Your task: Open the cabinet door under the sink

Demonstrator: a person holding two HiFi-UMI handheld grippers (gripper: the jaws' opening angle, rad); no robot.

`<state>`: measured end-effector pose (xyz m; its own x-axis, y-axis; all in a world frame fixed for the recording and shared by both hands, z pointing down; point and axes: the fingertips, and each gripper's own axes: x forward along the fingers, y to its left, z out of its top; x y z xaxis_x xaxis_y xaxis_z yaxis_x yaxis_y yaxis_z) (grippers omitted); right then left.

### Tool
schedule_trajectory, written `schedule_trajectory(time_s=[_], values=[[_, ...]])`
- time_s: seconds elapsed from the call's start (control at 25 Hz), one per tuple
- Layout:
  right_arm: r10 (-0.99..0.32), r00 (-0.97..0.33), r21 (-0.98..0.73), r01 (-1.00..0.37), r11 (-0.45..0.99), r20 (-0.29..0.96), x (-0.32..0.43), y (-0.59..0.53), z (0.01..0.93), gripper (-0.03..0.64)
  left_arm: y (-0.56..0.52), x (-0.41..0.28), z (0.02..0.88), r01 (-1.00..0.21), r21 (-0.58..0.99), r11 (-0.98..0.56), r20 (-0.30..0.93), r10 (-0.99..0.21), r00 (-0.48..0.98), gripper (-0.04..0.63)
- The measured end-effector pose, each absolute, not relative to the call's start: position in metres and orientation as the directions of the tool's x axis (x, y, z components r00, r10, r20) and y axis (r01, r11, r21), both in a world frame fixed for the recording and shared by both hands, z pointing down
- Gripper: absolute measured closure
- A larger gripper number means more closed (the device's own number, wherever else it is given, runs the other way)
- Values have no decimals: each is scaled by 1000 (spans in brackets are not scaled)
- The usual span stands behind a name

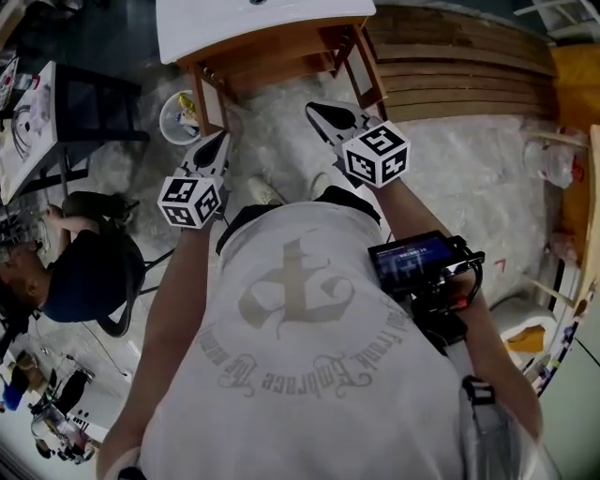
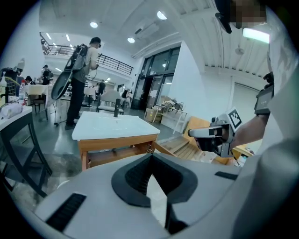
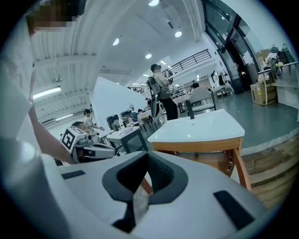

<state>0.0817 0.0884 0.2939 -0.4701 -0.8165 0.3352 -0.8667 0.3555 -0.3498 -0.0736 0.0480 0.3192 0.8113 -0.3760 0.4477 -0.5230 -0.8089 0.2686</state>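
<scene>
Left gripper (image 1: pixel 217 141): I read its jaws pressed together with nothing between them, held up before the wearer's chest.
Right gripper (image 1: pixel 319 114): jaws closed and empty too, beside the left.
Cabinet (image 1: pixel 281 66): ahead of both grippers, apart from them, under the white sink top (image 1: pixel 253 28).
Cabinet doors (image 1: pixel 370 70): swung outward.
</scene>
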Motion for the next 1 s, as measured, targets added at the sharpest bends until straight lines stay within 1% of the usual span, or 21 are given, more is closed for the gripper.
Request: schedule_trajectory(time_s=[0.12, 0.36, 1.0], values=[[-819, -466, -342, -870, 356, 334, 98, 103, 295, 603, 63, -53, 318, -518, 269, -812, 447, -371, 814, 585], [-820, -475, -361, -861, 359, 319, 117, 119, 299, 603, 91, -36, 326, -526, 270, -807, 465, -369, 805, 585], [-812, -499, -382, -844, 376, 302, 118, 134, 305, 604, 106, -33, 325, -547, 244, -801, 487, -386, 783, 586]])
